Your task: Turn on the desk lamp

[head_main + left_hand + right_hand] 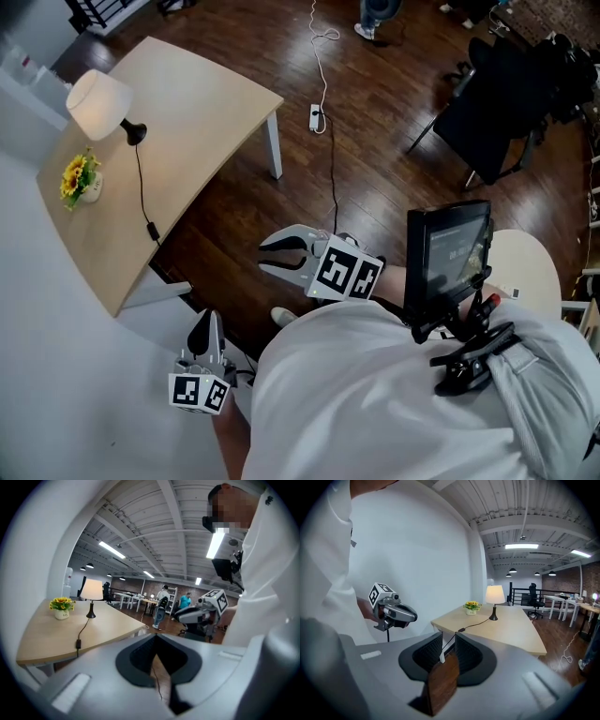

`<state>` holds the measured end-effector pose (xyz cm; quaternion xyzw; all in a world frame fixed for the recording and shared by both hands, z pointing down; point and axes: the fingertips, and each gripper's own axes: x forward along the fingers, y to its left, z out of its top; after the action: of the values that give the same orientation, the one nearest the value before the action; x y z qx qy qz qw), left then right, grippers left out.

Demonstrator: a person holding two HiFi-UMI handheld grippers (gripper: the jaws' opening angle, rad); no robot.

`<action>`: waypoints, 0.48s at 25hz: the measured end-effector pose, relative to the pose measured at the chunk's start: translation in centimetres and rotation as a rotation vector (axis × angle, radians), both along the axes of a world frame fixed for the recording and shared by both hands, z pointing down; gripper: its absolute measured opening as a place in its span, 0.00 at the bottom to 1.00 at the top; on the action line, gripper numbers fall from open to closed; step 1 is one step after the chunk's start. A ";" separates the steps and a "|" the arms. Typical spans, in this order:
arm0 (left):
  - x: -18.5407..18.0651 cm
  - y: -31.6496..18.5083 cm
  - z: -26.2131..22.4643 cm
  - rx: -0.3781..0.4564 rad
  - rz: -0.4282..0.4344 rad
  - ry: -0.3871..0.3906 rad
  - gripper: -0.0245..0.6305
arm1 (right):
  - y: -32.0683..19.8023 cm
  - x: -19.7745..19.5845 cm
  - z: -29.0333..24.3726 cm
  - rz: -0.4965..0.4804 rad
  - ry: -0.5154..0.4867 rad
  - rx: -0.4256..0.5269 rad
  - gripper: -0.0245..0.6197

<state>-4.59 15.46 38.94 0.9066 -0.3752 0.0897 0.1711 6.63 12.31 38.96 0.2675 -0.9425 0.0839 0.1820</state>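
The desk lamp (98, 103) has a pale shade and a black base and stands at the far end of the light wooden desk (197, 112); I cannot tell whether it is lit. Its black cord runs to an inline switch (152, 230) near the desk's near edge. The lamp (495, 595) and switch (461, 630) lie ahead in the right gripper view. My right gripper (262, 256) hovers open over the floor, short of the desk. My left gripper (201, 330) is held low beside the desk's corner, shut and empty. Both are well away from the lamp.
A small pot of yellow flowers (80, 178) stands on the desk beside the lamp. On the wooden floor lie a power strip (316, 117) and a white cable. A black office chair (497, 103) and a round white table (530, 262) are to the right. People stand far off (161, 604).
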 end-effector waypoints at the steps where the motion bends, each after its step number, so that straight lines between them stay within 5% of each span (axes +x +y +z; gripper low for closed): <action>1: 0.0 0.1 0.0 0.000 0.001 0.002 0.07 | 0.1 0.0 0.1 0.000 0.001 -0.002 0.15; 12: -0.4 0.0 0.5 -0.002 0.003 -0.011 0.07 | -0.2 0.1 -0.3 -0.009 0.026 0.025 0.15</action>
<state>-5.02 15.47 39.40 0.9064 -0.3748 0.0952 0.1701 6.70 12.07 38.64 0.2665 -0.9422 0.0677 0.1913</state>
